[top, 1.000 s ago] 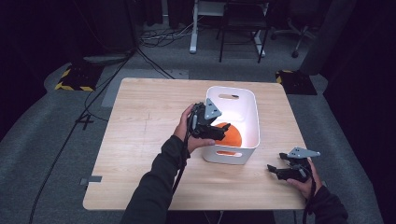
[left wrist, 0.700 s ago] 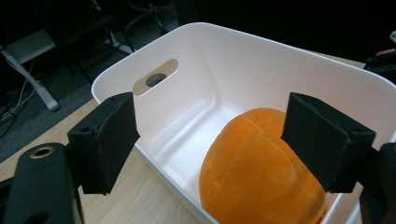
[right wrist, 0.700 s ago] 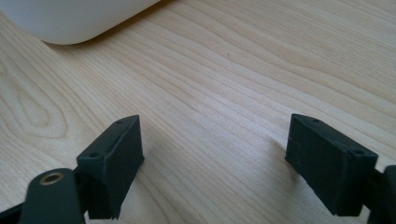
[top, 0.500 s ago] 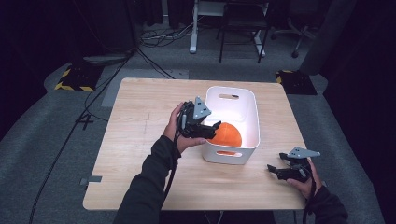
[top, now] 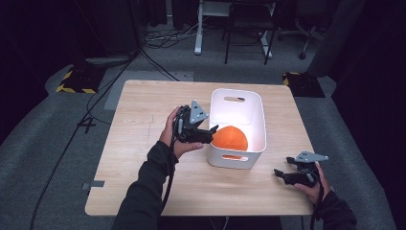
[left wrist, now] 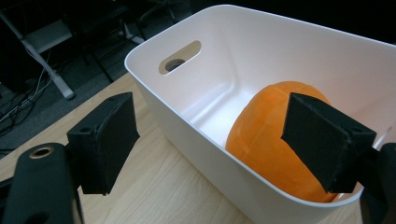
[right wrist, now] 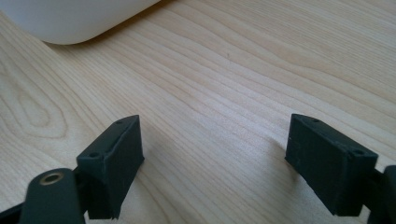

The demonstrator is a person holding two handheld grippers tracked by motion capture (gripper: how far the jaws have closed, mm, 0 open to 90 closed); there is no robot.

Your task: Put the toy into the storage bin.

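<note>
Wooden table [top: 143, 139]; left gripper [left wrist: 205, 140] fingers spread beside white bin [left wrist: 299, 51] holding orange ball [left wrist: 271, 130]; right gripper [right wrist: 217, 163] fingers spread, empty.

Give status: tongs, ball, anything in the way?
Left tongs open, empty, at the bin's near-left rim. Right tongs open, low over the table. Orange ball in bin. Nothing in the way.

High view looks down on whole table [top: 143, 143]; both gripper views sit close, sharing the white bin [top: 249, 115] [left wrist: 224, 60] [right wrist: 74, 18].
</note>
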